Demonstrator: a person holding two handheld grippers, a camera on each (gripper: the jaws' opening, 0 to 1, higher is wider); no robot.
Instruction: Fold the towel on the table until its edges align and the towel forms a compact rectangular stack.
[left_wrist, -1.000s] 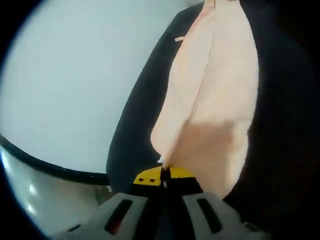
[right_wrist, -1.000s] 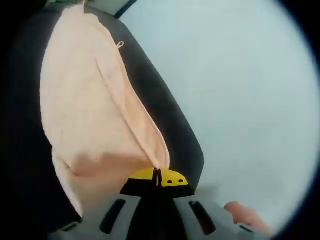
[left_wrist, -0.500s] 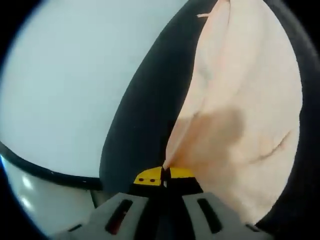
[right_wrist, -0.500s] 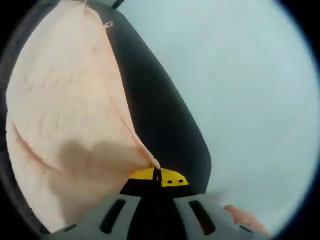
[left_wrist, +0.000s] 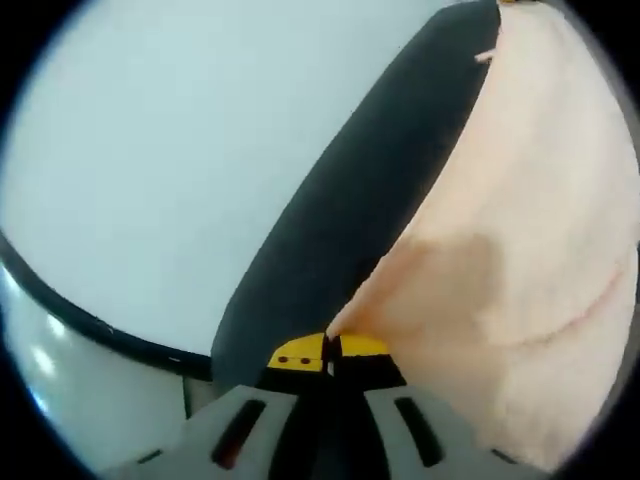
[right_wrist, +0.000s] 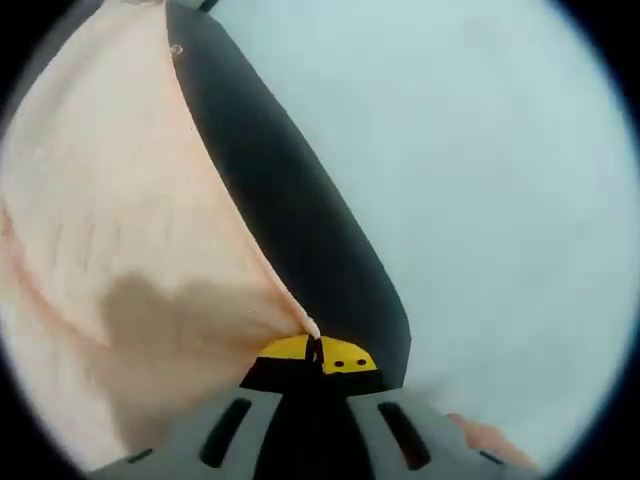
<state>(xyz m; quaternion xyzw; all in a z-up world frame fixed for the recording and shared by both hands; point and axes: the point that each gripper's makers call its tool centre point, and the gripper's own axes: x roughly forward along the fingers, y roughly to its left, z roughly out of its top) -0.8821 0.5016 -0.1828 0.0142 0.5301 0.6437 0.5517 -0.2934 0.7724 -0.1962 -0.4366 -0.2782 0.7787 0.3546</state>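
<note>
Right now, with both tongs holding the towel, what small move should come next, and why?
Probably carry both corners forward together and lay them down evenly: the left tongs and right tongs are each shut on a corner of the towel, which spreads taut above the black table surface.

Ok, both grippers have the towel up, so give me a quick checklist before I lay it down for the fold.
1. Left gripper shut on a towel corner: ok.
2. Right gripper shut on a towel corner: ok.
3. Towel spread between the grips, no bunching: ok, a few shallow creases.
4. Towel edges aligned: cannot tell, far edge out of frame.
5. Landing spot on the black surface: cannot tell, mostly hidden by cloth.
</note>
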